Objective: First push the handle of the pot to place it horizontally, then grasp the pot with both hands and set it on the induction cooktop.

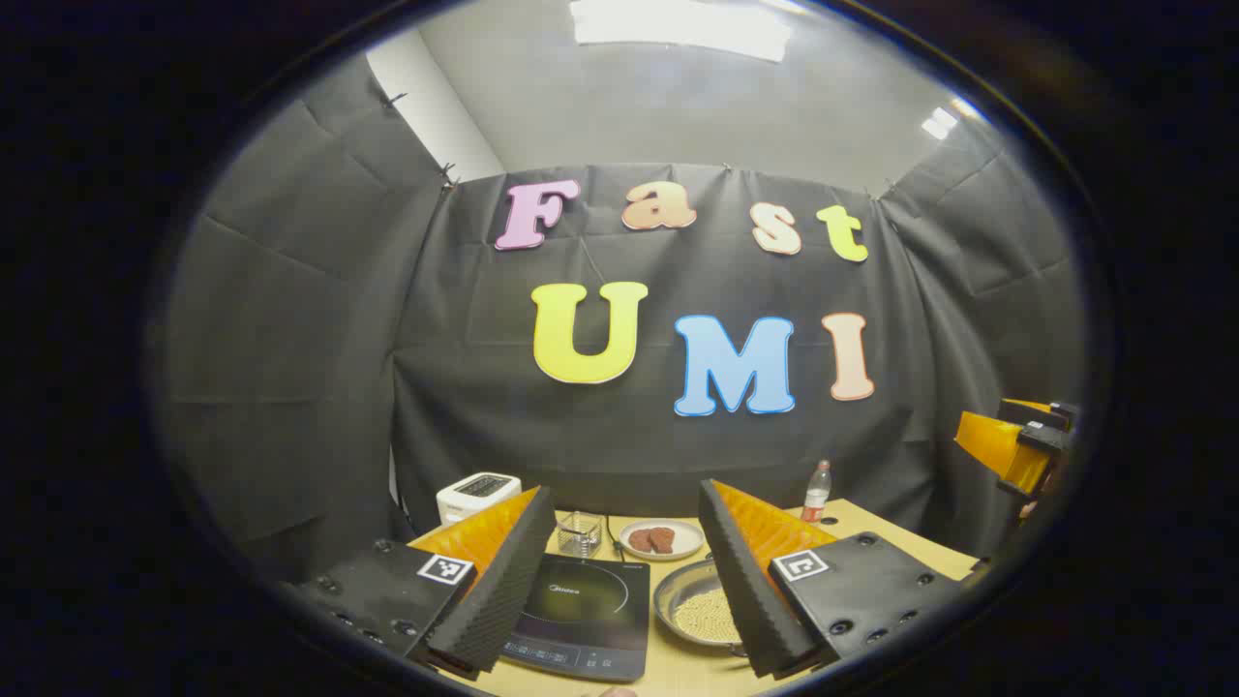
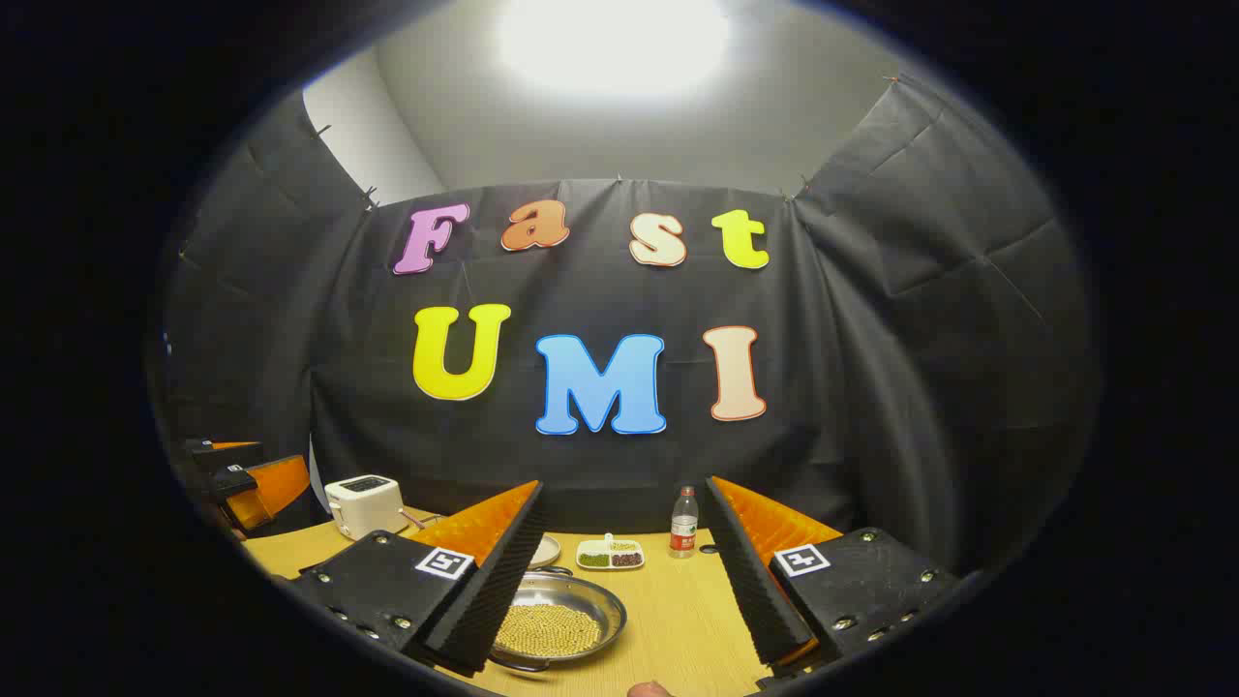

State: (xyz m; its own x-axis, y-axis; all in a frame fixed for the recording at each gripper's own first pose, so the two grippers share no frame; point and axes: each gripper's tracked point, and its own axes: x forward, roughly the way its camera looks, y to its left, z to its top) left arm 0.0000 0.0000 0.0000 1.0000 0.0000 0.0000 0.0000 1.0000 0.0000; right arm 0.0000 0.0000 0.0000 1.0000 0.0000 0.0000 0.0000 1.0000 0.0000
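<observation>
The pot (image 1: 699, 612) is a shallow steel pan of small yellow beans on the wooden table, just right of the black induction cooktop (image 1: 581, 615). My left gripper (image 1: 626, 499) is open above the table's near side, its fingers framing cooktop and pot, and holds nothing. In the right gripper view the pot (image 2: 559, 620) lies low and left of centre, partly behind my left finger. My right gripper (image 2: 624, 494) is open and holds nothing. Small loop handles seem to show at the pot's rim; I cannot tell how they lie.
A white toaster (image 1: 477, 496), a small clear container (image 1: 579, 532), a plate of brown food (image 1: 661, 539) and a bottle (image 1: 816, 492) stand along the back. A divided dish of beans (image 2: 610, 555) sits beside the bottle (image 2: 683, 523). The other gripper (image 1: 1012, 445) hovers far right.
</observation>
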